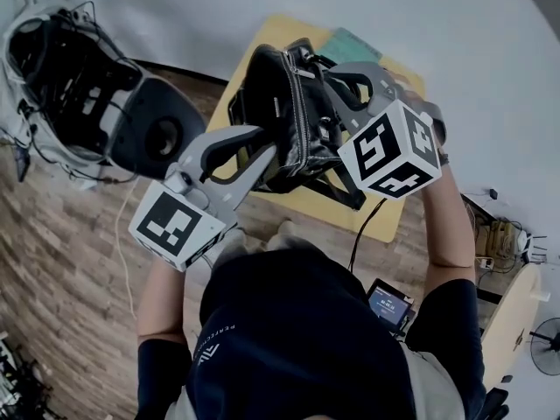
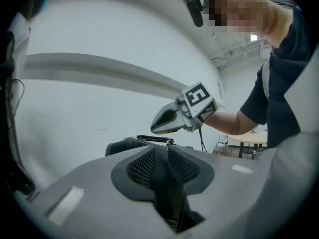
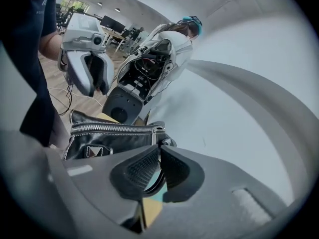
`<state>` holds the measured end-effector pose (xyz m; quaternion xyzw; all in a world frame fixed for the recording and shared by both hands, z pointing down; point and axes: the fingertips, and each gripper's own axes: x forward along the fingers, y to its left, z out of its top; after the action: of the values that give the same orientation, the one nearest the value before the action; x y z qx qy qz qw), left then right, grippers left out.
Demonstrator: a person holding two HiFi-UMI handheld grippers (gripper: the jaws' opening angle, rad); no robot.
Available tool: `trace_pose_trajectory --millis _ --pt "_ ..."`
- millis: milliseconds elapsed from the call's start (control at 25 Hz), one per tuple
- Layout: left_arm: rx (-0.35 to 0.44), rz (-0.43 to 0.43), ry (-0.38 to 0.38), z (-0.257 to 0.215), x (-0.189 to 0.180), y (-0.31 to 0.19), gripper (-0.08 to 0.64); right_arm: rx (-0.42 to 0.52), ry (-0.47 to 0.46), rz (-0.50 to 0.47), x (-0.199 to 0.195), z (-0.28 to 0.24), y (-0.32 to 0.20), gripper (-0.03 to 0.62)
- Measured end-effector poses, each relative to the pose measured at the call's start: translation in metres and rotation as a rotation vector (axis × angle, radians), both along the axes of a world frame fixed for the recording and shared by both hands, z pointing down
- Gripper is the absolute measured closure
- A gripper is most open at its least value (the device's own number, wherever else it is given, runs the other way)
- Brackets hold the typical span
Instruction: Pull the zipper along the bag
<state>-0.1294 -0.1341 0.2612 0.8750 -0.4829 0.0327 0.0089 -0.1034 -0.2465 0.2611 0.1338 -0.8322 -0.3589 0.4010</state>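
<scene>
A black leather bag hangs in the air between both grippers, above a yellow table. Its silver zipper runs along the top edge. My left gripper is shut on the bag's near end; in the left gripper view black leather fills the gap between the pads, and the bag stretches beyond. My right gripper is at the far end. In the right gripper view, the right gripper is closed on a thin dark pull just behind the slider of the zipper.
A teal sheet lies on the table under the bag. A white and black shell with exposed wiring stands on the wood floor at the left. A small screen and a round table are at the right.
</scene>
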Motion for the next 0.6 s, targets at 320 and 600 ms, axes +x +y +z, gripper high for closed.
trace_pose_trajectory --millis 320,600 --pt "-0.017 -0.166 0.093 -0.004 -0.037 -0.012 0.462 -0.078 -0.162 0.125 0.024 -0.005 0.002 0.588" --pt "-0.055 -0.256 0.081 0.008 -0.049 -0.022 0.556 -0.139 -0.311 0.211 0.038 -0.005 0.006 0.588"
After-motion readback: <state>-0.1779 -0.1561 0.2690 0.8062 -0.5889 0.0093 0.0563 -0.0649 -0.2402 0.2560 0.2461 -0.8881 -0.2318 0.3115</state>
